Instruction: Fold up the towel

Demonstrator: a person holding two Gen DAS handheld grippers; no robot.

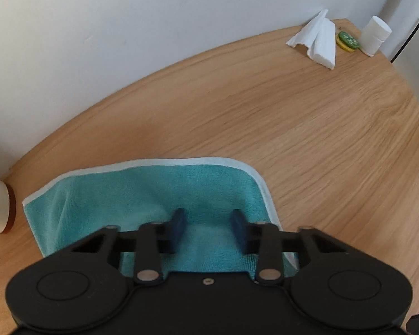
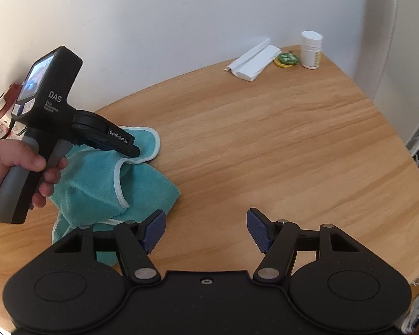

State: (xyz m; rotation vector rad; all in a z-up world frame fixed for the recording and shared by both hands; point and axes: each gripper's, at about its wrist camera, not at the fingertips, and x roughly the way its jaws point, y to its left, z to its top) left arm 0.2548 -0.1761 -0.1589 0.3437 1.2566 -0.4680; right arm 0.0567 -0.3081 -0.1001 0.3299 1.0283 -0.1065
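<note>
Right hand-held gripper: nearest the lens, fingers spread wide, nothing between them; it hangs over bare wood just right of the towel's near edge.
Counter: wood-grain top against a white wall, carrying everything named below.
Towel: teal with a pale hem, lying near the left of the counter. From the right wrist view it is bunched — one hemmed flap doubled over the body, another corner lifted toward the far side; no neat rectangle shows. From the left wrist view the far edge and a rounded corner lie fairly flat.
Left hand-held gripper: over the towel, fingers partly apart with cloth showing in the gap. They do not appear to pinch it, though whether the tips touch the cloth I cannot tell.
Hand: wrapped round the left tool's grey handle.
Step in hand: judged as mid-fold — the cloth is partly doubled but untidy, which also fits a towel being gathered for a fresh fold.
Next move calls for: each tool closing on a hemmed corner or edge, the right one shifting left onto the cloth, so the layers can be drawn square.
Tissue: white, folded, far back by the wall.
Bottle: white, upright, beside a small green and yellow disc.
</note>
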